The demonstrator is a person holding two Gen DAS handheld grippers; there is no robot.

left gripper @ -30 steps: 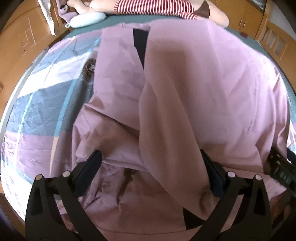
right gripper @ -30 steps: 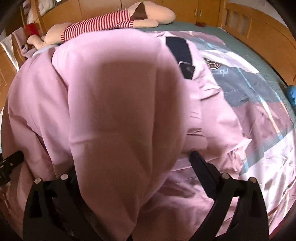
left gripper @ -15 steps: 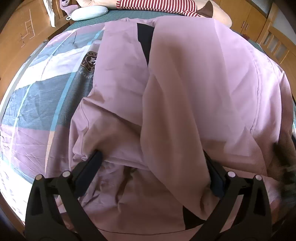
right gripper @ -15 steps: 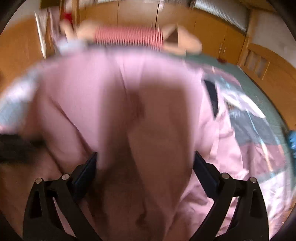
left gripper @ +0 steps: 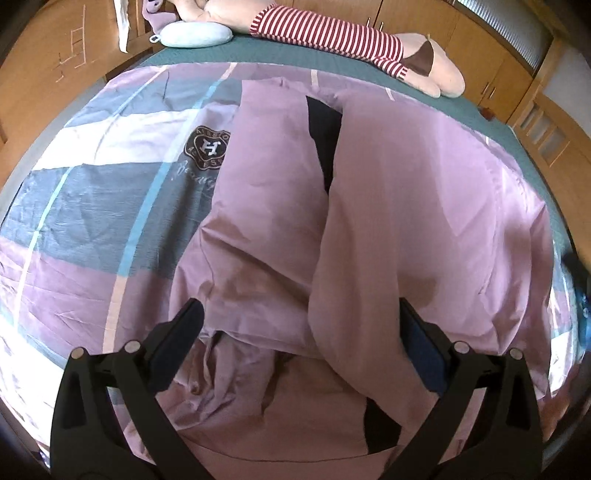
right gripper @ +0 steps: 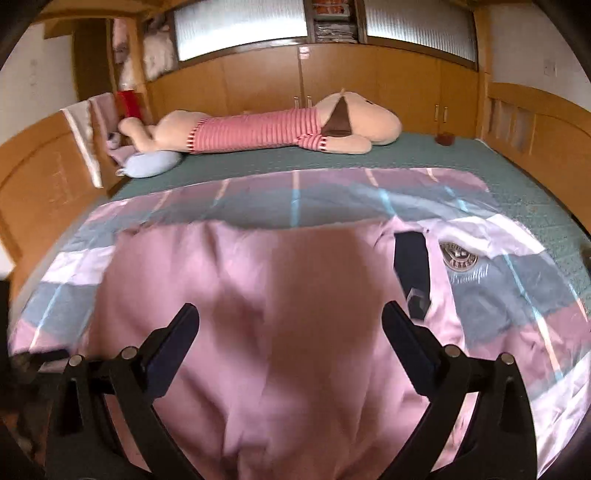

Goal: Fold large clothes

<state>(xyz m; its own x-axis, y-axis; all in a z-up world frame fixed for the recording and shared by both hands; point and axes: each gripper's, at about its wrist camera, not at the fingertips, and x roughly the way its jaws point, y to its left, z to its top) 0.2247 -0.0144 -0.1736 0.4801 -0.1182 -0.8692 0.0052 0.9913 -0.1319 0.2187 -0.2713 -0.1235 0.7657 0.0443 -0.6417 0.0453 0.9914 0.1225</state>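
Lying on the checked quilt (left gripper: 92, 229) of the bed, the pink garment (left gripper: 424, 206) has one side folded over, and the left gripper (left gripper: 301, 345) and right gripper (right gripper: 290, 339) hover above it with jaws wide apart, probably to release it.

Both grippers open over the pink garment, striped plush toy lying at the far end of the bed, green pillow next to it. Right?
One error: the pillow is light blue, not green, as the left wrist view shows. The rest holds: left gripper and right gripper are open over the pink garment, and the plush toy lies at the far end.
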